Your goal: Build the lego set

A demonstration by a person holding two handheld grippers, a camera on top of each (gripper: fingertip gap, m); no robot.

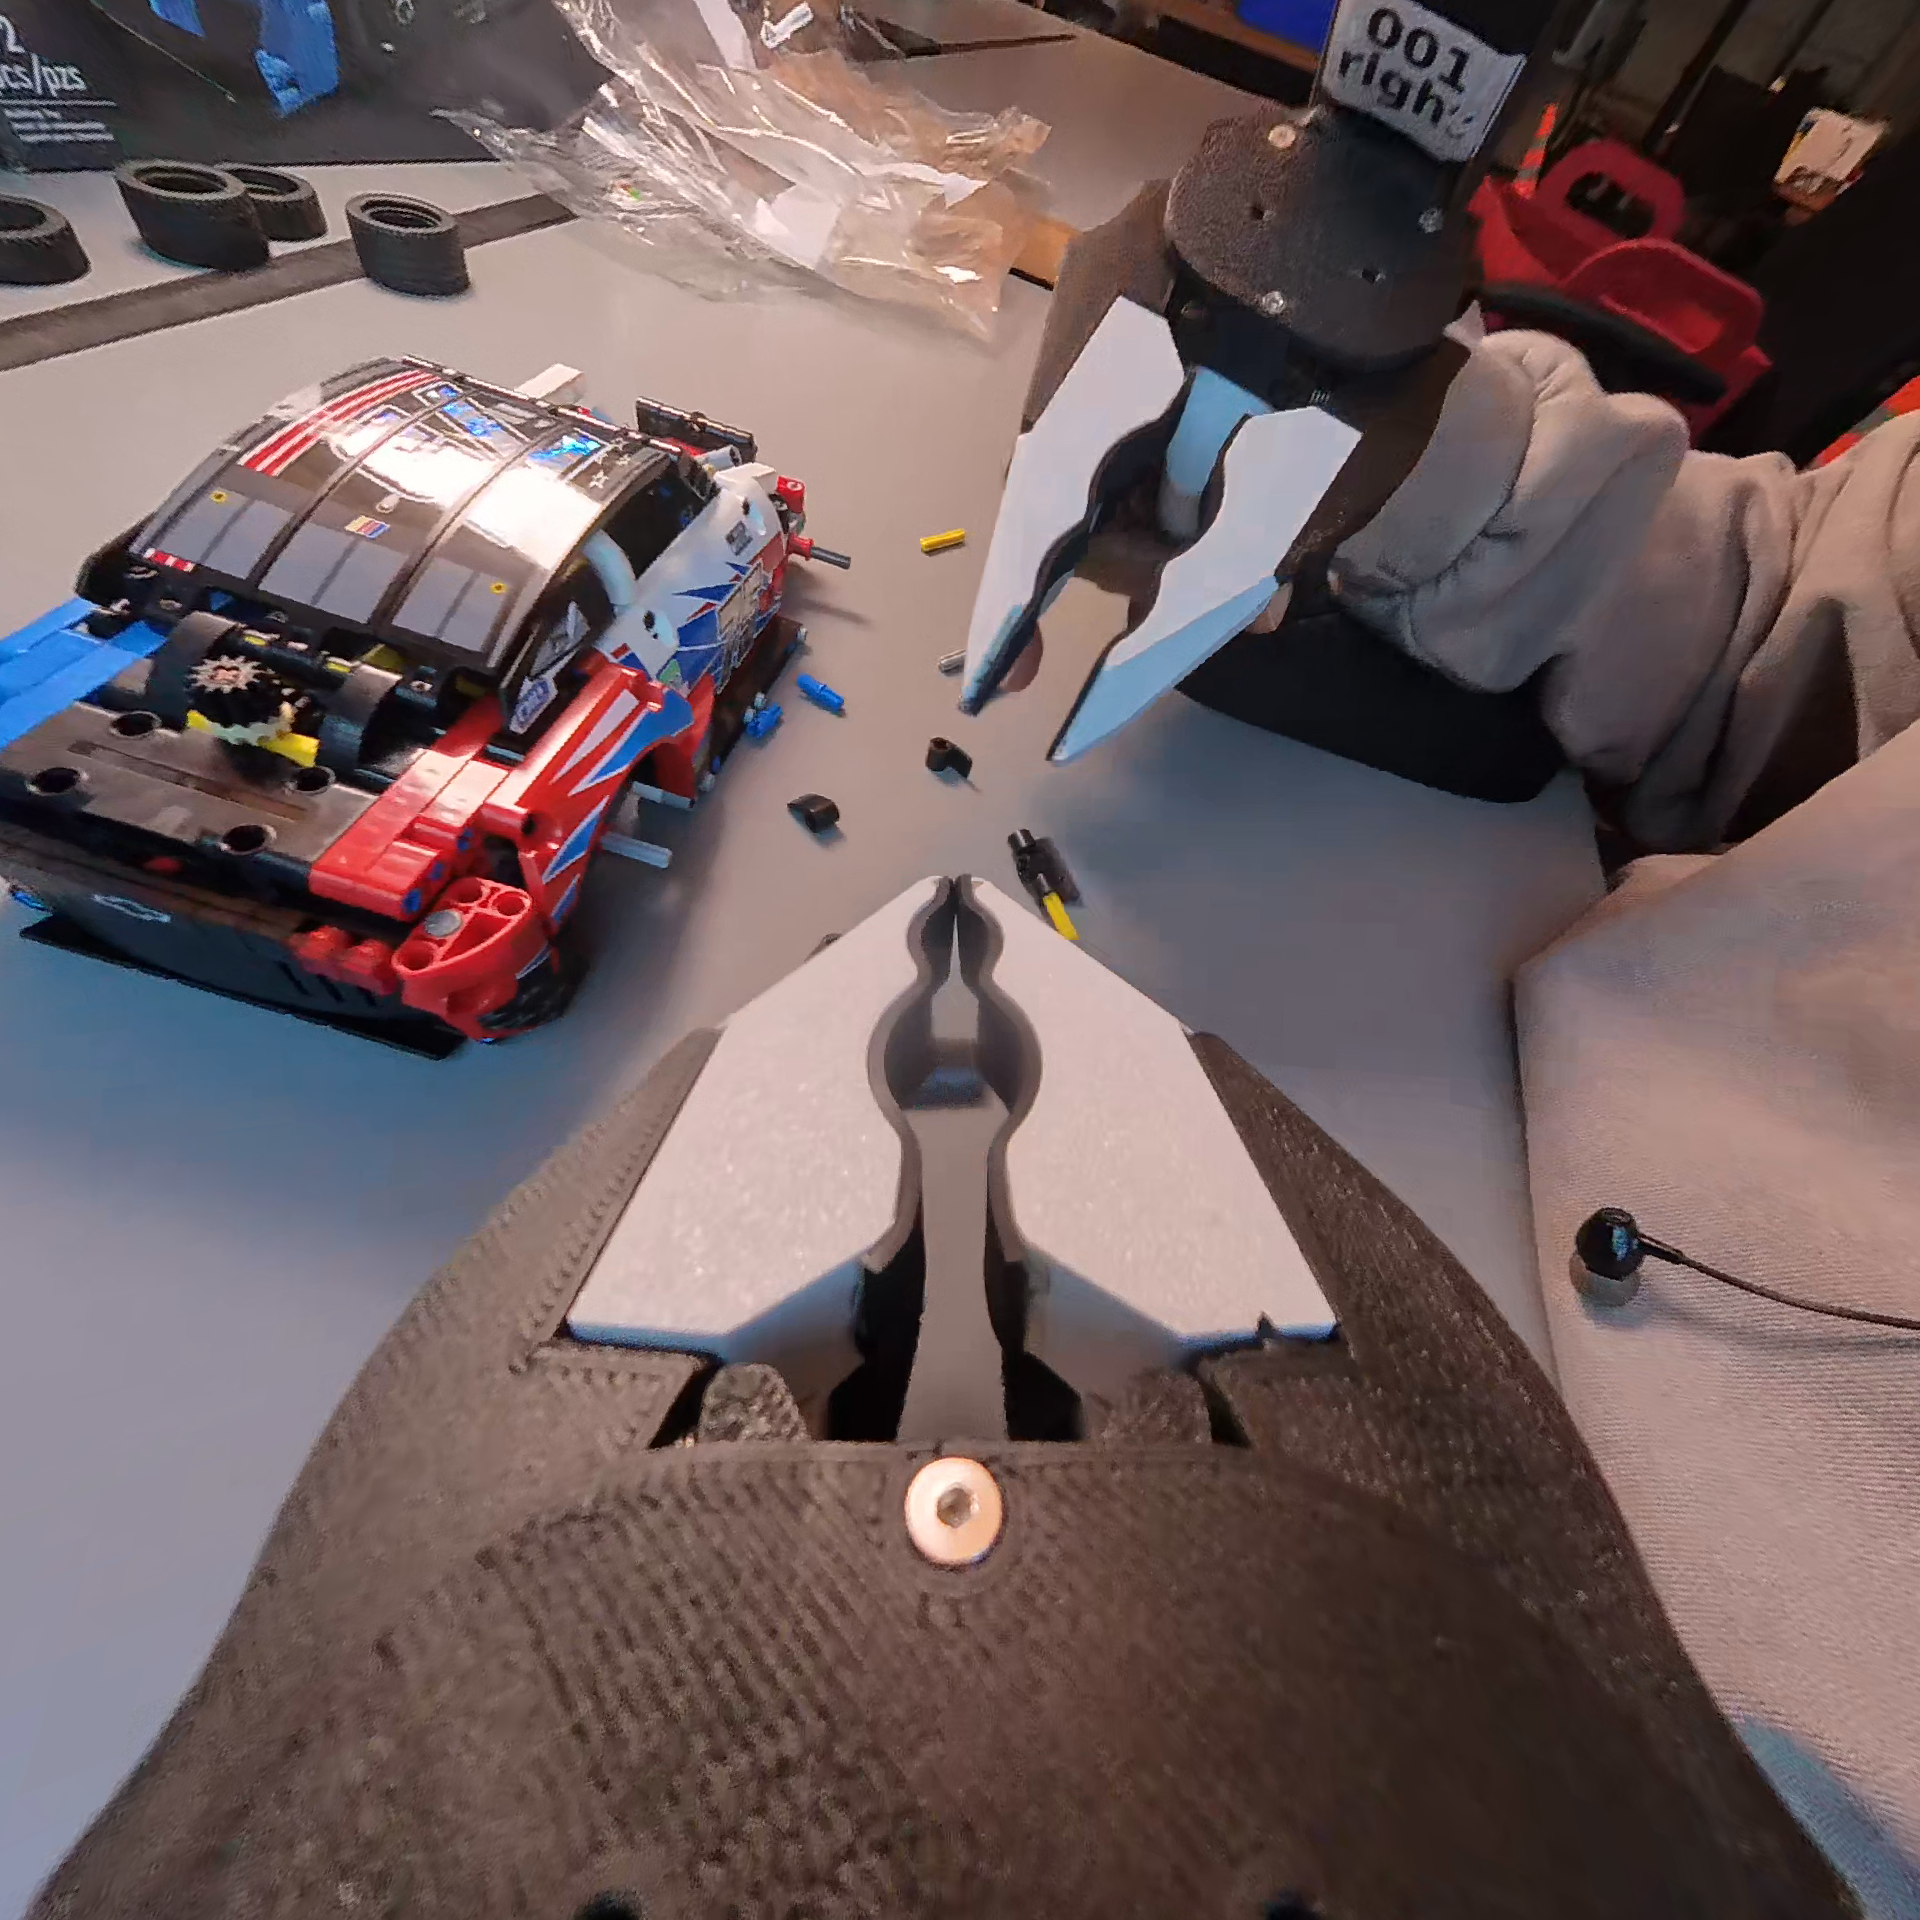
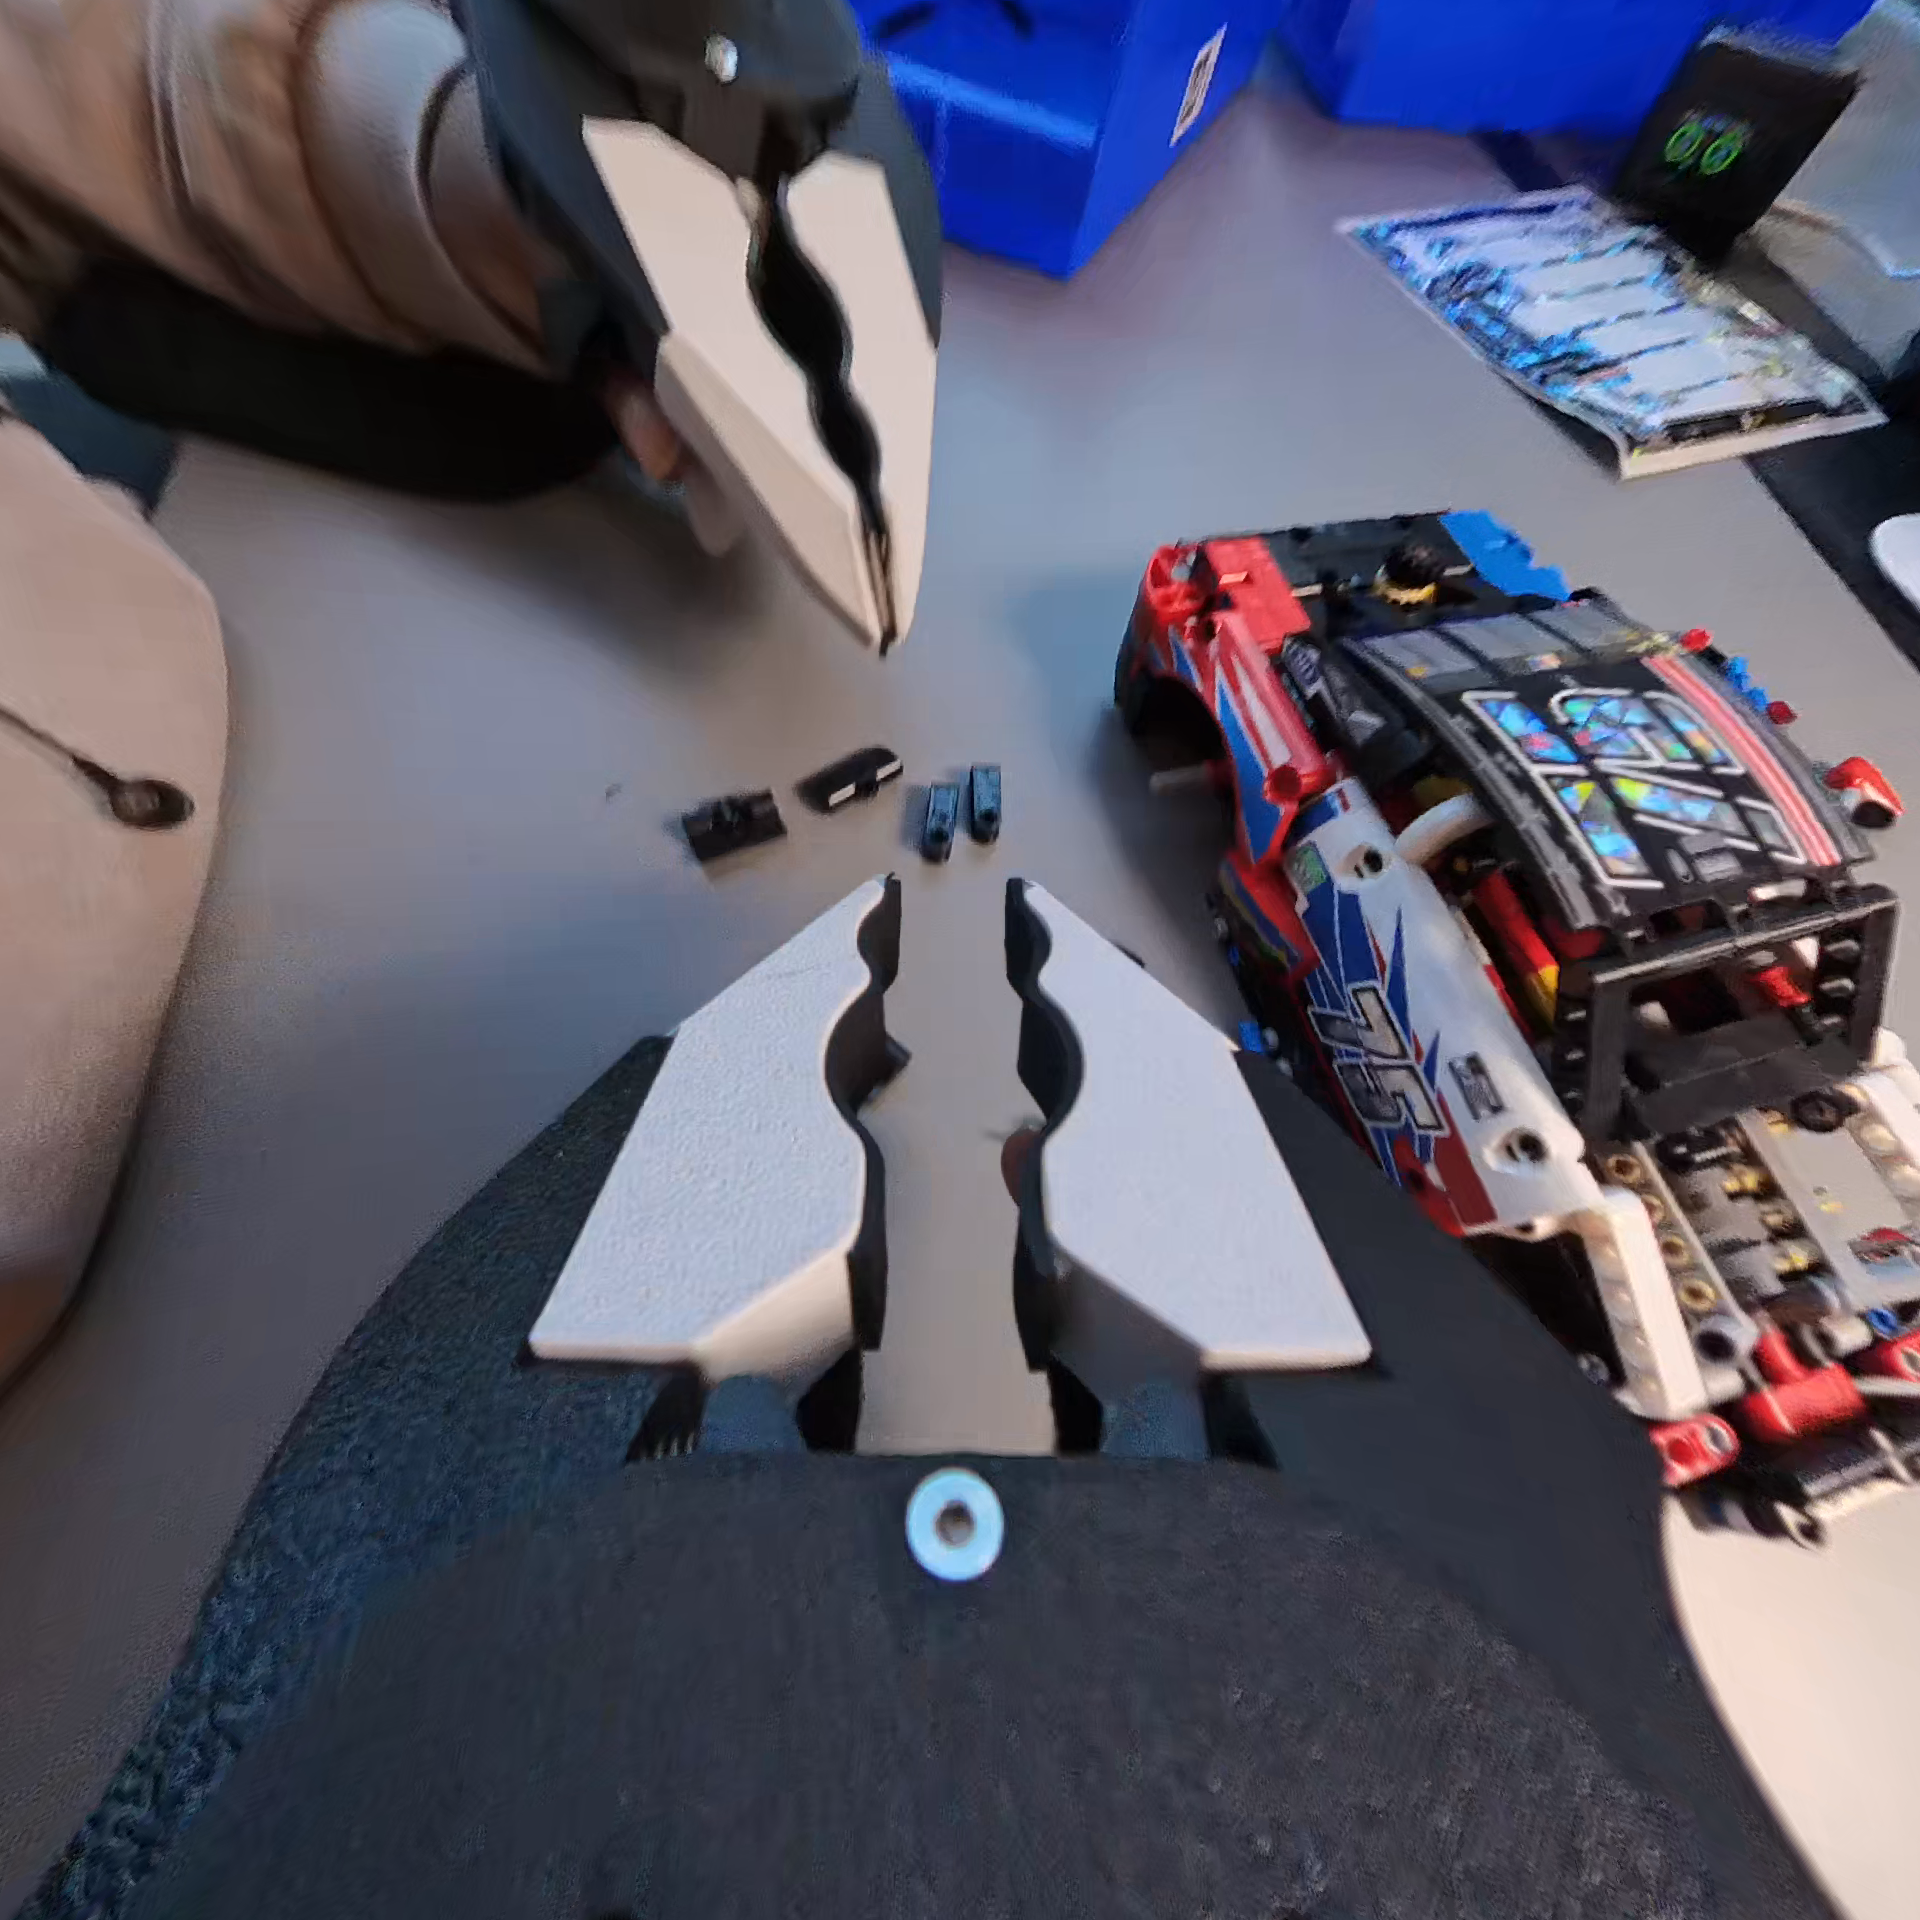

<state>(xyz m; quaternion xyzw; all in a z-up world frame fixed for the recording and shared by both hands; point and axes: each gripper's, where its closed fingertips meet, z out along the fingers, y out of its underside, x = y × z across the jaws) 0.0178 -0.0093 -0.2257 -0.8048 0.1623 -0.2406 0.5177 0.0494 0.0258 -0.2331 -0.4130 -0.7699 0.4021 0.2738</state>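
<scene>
A partly built lego race car (image 1: 384, 686), red, white, blue and black, is seen standing on the grey counter (image 1: 260, 1195) at the left of the left wrist view, and at the right of the right wrist view. In the left wrist view, the left gripper (image 1: 956, 885) is shown at lower centre with its fingers (image 1: 790, 1122) pressed together at the tips and nothing held between them. Just beyond those tips, a black-and-yellow pin piece (image 1: 1044, 871) and small black pieces (image 1: 814, 811) are scattered on the counter, with small blue pins (image 1: 821, 694) lying beside the car. The right gripper (image 1: 1013, 727) is seen at upper right of that view, held by a sleeved hand, its fingers parted and empty. Black tyres (image 1: 407, 246) are lined up at upper left, beside crumpled clear plastic bags (image 1: 790, 156). In the right wrist view, the right gripper's fingers (image 2: 727, 1143) are spread apart at lower centre with nothing between them, and four small dark pieces (image 2: 732, 823) are laid in a row on the counter just ahead. The left gripper appears at upper left of that view, closed and pointing down. A booklet (image 2: 1600, 332) and blue bins (image 2: 1039, 125) are seen along the top.
</scene>
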